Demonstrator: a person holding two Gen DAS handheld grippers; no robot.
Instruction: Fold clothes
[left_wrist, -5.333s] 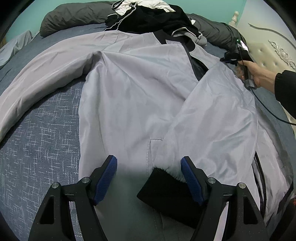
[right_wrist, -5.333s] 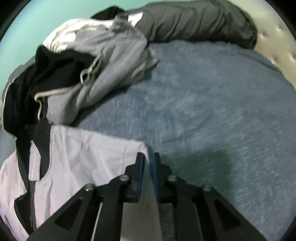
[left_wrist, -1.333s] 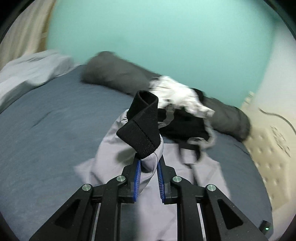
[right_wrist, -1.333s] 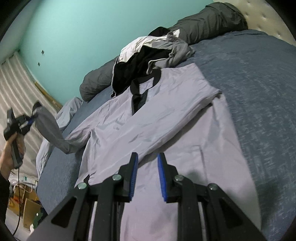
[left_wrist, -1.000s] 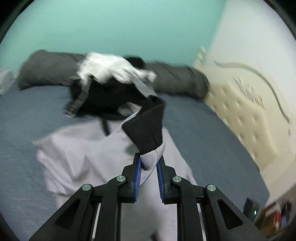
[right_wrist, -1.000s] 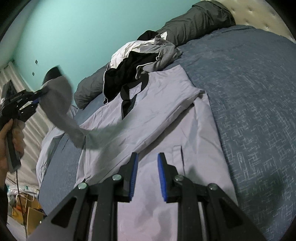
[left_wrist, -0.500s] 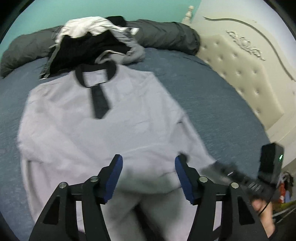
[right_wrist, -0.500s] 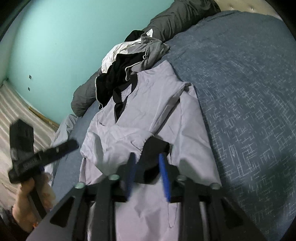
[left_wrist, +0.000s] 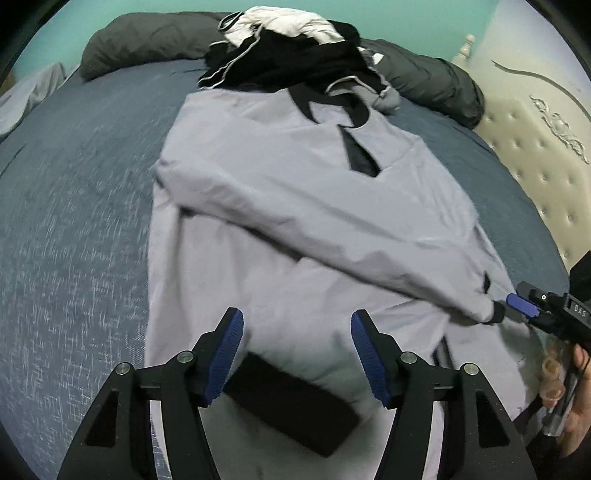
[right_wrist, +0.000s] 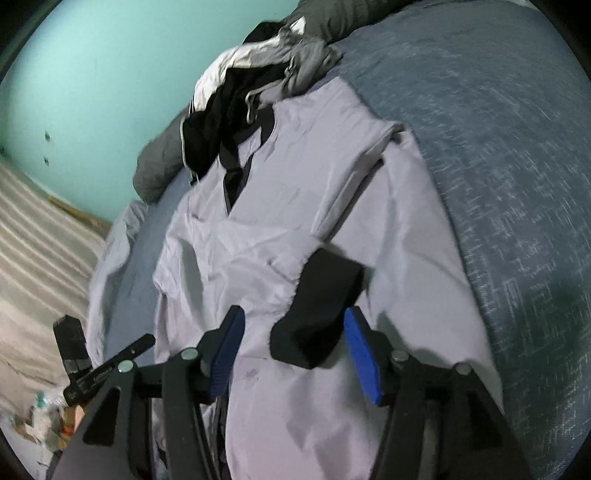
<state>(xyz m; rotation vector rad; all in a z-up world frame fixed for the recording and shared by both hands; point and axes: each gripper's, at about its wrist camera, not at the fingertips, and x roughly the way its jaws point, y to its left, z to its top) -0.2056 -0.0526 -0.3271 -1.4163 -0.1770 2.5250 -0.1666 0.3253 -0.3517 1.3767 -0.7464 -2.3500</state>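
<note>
I see the bed (left_wrist: 74, 229) first, covered in a blue-grey flecked spread that fills most of both views, with a cream tufted headboard (left_wrist: 535, 155) along its right edge in the left wrist view. On the spread lies my task garment, a light grey jacket (left_wrist: 295, 206) with a black collar, spread lengthwise down the middle of the bed with its collar toward the far edge. Both its sleeves are folded across the front. Beyond the collar, at the far edge, sits a heap of clothes (left_wrist: 291, 48) in black, white and grey, touching the jacket's collar, and behind that a long dark grey bolster (left_wrist: 147, 40) runs along the far edge against the teal wall.

My left gripper (left_wrist: 295, 350) hovers over the jacket's lower front with its blue pads spread wide, gripping nothing. A black knit cuff (left_wrist: 291, 406) lies on the jacket just under them.

My right gripper (right_wrist: 293, 354) is also wide apart. The other black cuff (right_wrist: 321, 306) lies on the jacket between its pads, and the pads are not closed on it. The left wrist view shows that gripper at the jacket's right edge, held by a hand (left_wrist: 565, 387).
</note>
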